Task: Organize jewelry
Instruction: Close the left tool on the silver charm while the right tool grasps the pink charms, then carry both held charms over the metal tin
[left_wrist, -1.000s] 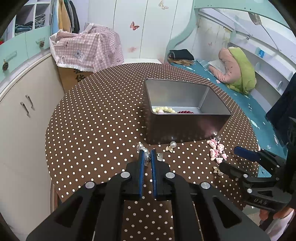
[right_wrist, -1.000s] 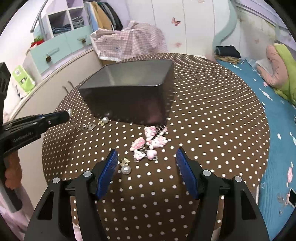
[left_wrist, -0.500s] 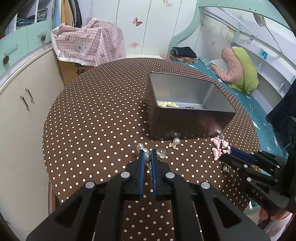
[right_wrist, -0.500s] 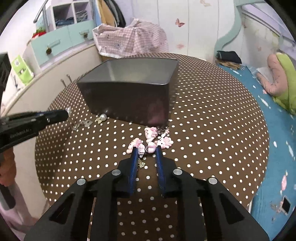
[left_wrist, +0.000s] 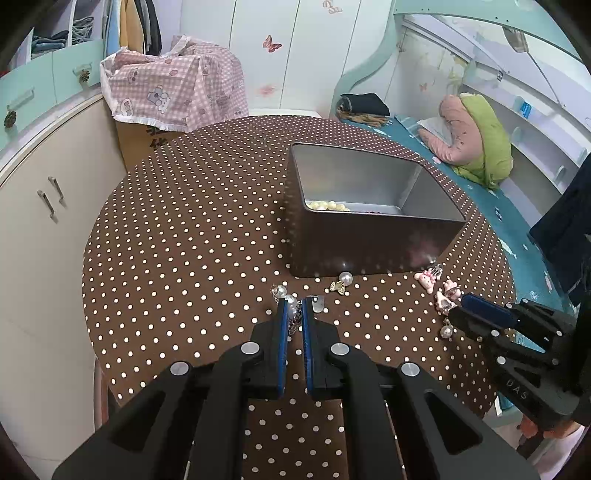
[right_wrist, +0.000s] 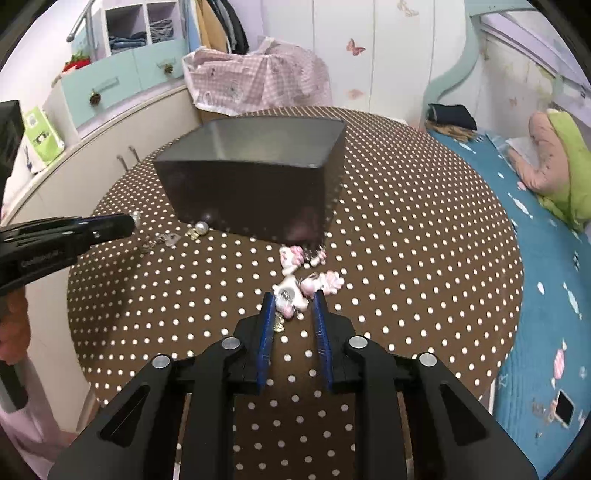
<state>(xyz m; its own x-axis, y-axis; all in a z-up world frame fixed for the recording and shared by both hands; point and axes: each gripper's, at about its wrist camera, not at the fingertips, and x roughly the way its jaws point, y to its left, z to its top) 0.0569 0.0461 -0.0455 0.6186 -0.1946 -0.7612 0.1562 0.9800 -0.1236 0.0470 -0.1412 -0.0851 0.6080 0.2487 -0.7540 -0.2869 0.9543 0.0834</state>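
two grippers down on the table, both mid-pick. left gripper is clenched on a pearl chain piece just in front of the tin box. right gripper jaws have just been reopening, part-open w/ the pink charm cluster between them, not gripped. next, i reckon: reclose right, then lift both over the tin's rim.

"UAS" lettering on right tool body (other print too blurred).
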